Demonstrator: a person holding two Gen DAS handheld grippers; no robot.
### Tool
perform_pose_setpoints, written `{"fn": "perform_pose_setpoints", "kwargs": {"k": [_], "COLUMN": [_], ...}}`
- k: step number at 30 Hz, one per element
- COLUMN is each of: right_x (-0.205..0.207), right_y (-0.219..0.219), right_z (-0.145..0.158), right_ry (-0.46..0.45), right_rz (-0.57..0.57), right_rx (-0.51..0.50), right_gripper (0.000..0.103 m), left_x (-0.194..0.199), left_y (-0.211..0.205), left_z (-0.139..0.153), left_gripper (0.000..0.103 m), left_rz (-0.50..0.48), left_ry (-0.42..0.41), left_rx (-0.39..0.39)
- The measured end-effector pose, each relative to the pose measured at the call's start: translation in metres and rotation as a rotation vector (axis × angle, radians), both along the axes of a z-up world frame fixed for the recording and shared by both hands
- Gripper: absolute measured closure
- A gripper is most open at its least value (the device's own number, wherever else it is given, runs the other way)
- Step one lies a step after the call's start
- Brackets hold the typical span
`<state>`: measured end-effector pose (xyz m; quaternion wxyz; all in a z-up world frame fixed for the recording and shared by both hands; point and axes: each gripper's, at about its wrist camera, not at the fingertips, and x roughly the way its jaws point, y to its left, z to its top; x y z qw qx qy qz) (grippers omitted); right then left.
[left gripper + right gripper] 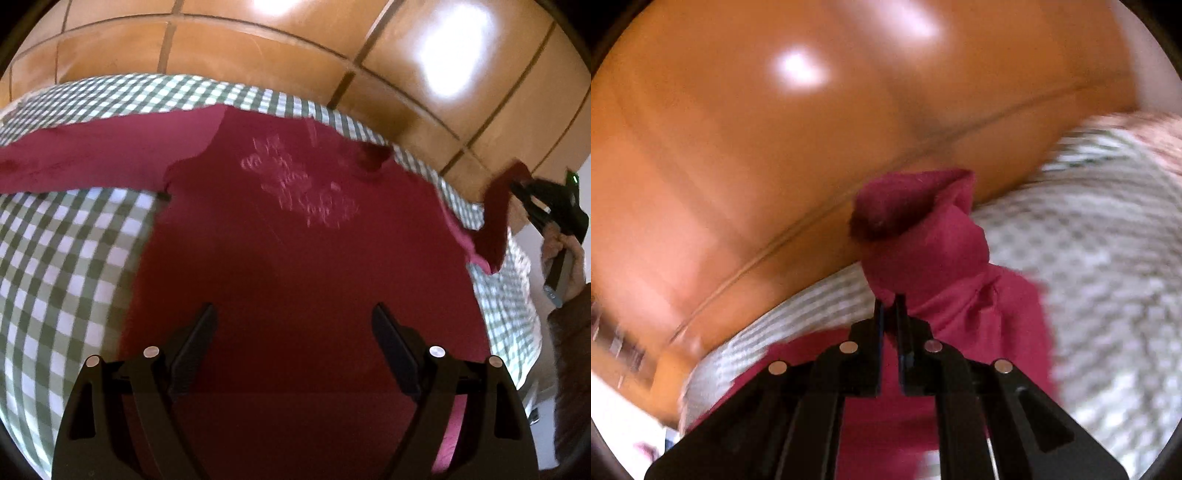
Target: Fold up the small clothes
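- We see a dark red long-sleeved shirt [295, 229] spread flat on a green-and-white checked cloth [66, 258] that covers the surface; the knit looks soft and matte, with a faint pale print [299, 184] across the chest.
- The neckline [373, 158] lies at the far right of the shirt, and one sleeve [81, 162] stretches flat to the far left across the checks.
- Beyond the cloth's far edge lies a floor of glossy orange-brown tiles [258, 48] with dark grout lines and bright glare patches.
- Our left tongs [293, 321] hover over the near part of the shirt's body, the two black ribbed fingers [195, 347] spread wide with nothing between them.
- Our right tongs [891, 306] are pinched nearly together on a bunched fold of the shirt [923, 236], which rises from the grip into a rounded, rolled tube of fabric, its open end dark.
- In the left wrist view the right tongs [517, 186] sit at the far right, raised off the cloth, with the other sleeve [495, 221] hanging from them in a limp strip down to the cloth's edge.
- The right wrist view is motion-blurred, so the checks [1089, 258] there read only as a grey-white weave.
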<state>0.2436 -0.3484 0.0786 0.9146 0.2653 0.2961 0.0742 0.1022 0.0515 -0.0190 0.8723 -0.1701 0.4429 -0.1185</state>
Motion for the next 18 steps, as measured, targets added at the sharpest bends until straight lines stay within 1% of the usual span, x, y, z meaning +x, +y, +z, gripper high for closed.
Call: {"fn": "perform_pose_setpoints", "kwargs": {"k": [2, 3, 5, 6, 7, 8, 9, 10, 13, 15, 17, 18], "right_x": [0.015, 0.020, 0.028, 0.029, 0.029, 0.028, 0.024, 0.021, 0.001, -0.016, -0.040, -0.055], "right_y": [0.068, 0.089, 0.147, 0.163, 0.184, 0.192, 0.195, 0.191, 0.166, 0.141, 0.110, 0.101], "right_z": [0.005, 0.006, 0.007, 0.008, 0.009, 0.010, 0.012, 0.013, 0.007, -0.005, -0.028, -0.033], "right_ry": [-0.008, -0.008, -0.012, -0.015, -0.019, -0.025, -0.043, -0.058, -0.065, -0.053, -0.007, 0.010], "right_rz": [0.133, 0.172, 0.296, 0.336, 0.382, 0.400, 0.406, 0.397, 0.378, 0.346, 0.296, 0.285], "right_rx": [-0.011, -0.015, -0.016, -0.018, -0.019, -0.006, 0.022, 0.032, 0.059, 0.058, 0.063, 0.063], "right_gripper": [0.098, 0.098, 0.098, 0.097, 0.093, 0.077, 0.047, 0.041, 0.041, 0.038, 0.033, 0.033], "left_x": [0.002, 0.004, 0.009, 0.012, 0.014, 0.017, 0.020, 0.022, 0.033, 0.046, 0.060, 0.070], "left_y": [0.006, 0.009, 0.014, 0.016, 0.018, 0.019, 0.021, 0.022, 0.024, 0.028, 0.029, 0.029], "left_z": [0.006, 0.008, 0.011, 0.013, 0.014, 0.015, 0.016, 0.016, 0.016, 0.014, 0.013, 0.011], "left_gripper": [0.019, 0.019, 0.020, 0.021, 0.023, 0.023, 0.023, 0.023, 0.023, 0.027, 0.027, 0.027], "left_rz": [0.006, 0.008, 0.018, 0.019, 0.019, 0.021, 0.023, 0.023, 0.027, 0.035, 0.041, 0.048], "left_ry": [-0.013, -0.018, -0.022, -0.024, -0.025, -0.025, -0.025, -0.026, -0.026, -0.013, -0.006, 0.001], "left_rx": [-0.023, -0.034, -0.058, -0.075, -0.082, -0.083, -0.083, -0.085, -0.089, -0.107, -0.120, -0.118]}}
